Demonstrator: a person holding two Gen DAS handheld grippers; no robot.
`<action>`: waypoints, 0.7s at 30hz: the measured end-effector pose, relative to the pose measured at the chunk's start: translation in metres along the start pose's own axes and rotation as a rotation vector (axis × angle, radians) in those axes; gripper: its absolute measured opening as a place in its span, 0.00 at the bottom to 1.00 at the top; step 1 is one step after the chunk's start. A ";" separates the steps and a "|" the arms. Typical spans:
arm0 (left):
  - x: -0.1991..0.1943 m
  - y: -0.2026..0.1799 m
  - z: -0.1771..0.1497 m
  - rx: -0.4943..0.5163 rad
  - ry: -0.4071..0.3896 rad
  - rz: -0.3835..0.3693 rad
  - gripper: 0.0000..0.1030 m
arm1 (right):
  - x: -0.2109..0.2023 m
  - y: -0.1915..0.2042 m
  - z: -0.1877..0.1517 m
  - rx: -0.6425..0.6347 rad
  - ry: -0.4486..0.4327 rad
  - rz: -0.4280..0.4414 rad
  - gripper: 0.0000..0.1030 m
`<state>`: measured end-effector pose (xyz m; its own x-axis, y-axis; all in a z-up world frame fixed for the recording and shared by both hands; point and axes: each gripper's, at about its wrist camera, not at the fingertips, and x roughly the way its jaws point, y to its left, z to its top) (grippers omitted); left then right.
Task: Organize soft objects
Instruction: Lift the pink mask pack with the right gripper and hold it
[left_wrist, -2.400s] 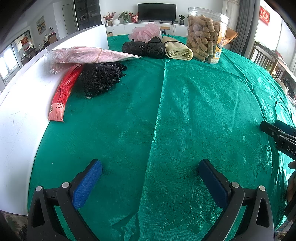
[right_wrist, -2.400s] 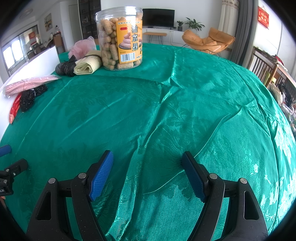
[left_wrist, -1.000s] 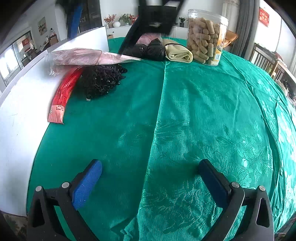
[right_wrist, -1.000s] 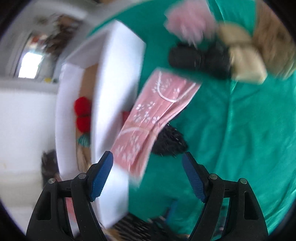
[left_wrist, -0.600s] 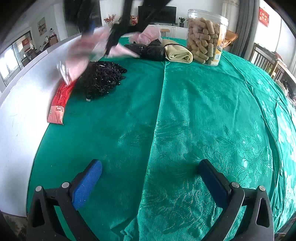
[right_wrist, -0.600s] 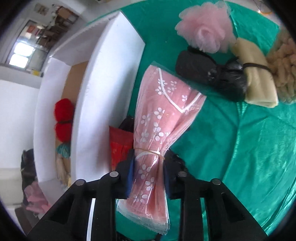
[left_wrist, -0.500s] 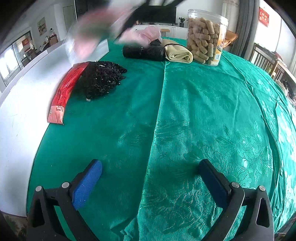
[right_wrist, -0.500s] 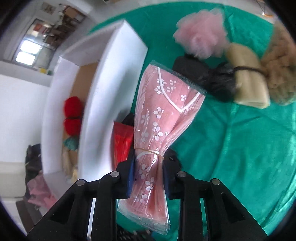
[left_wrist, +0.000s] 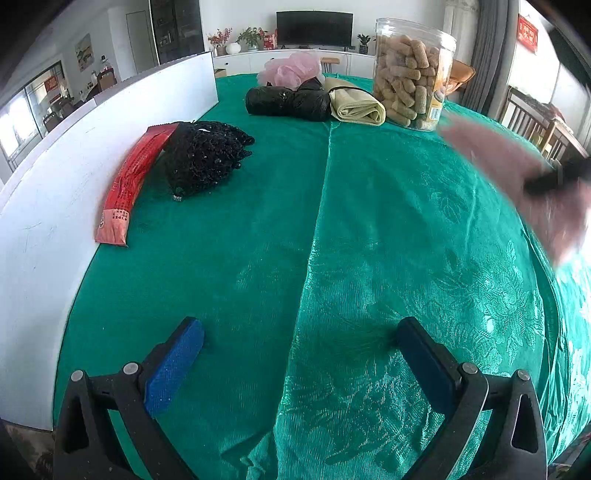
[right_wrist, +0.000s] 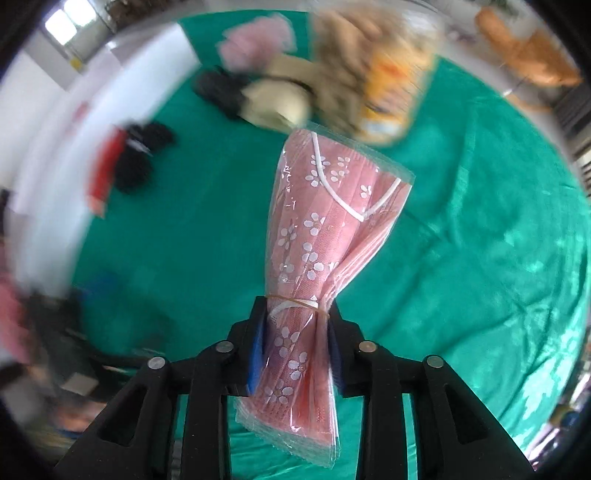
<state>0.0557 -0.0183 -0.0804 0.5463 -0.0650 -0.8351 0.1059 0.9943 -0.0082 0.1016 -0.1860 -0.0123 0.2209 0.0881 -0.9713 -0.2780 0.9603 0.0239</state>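
We're mid-carry. Our right gripper (right_wrist: 295, 347) is clamped on the pink mask pack (right_wrist: 325, 236) at its rubber-banded waist. Its jaws have just eased a little wider, but the pack sits between both pads and hangs clear above the green tablecloth (right_wrist: 480, 258). Background is smeared, so the hand is likely swinging fast.

Step in hand, as we judge it: transport of one soft item toward wherever the soft things get grouped. The drop spot isn't clear from these frames. Next move probably calls for slowing down, lowering over the chosen spot, then releasing. The slack grip is a risk: slick plastic wrap could slip.

Left gripper (left_wrist: 299, 354) is wide open and empty, hovering low over the cloth.

View differences: the left wrist view gives the sharp layout. The red packet (left_wrist: 129, 184) and black beaded net (left_wrist: 207, 155) lie beside the white box wall (left_wrist: 74, 155). A black roll (left_wrist: 288, 101), pink puff (left_wrist: 291, 70), yellow folded cloth (left_wrist: 356, 107) and snack jar (left_wrist: 410, 74) sit at the far side. There the pack is only a pink blur (left_wrist: 517, 173) at right. The right wrist view alone shows the grip point, band and flower print; everything else is blurred.
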 end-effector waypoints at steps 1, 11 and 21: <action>0.000 0.000 0.000 0.001 0.000 0.000 1.00 | 0.009 -0.007 -0.012 0.018 -0.030 -0.030 0.54; 0.002 0.000 0.001 -0.003 -0.005 0.000 1.00 | -0.007 0.004 -0.096 0.038 -0.452 -0.202 0.69; 0.000 0.000 -0.001 -0.001 -0.009 0.000 1.00 | 0.027 -0.032 -0.093 0.183 -0.386 -0.224 0.74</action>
<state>0.0547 -0.0184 -0.0809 0.5533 -0.0662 -0.8303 0.1053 0.9944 -0.0091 0.0295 -0.2392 -0.0616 0.5968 -0.0681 -0.7995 -0.0227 0.9946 -0.1016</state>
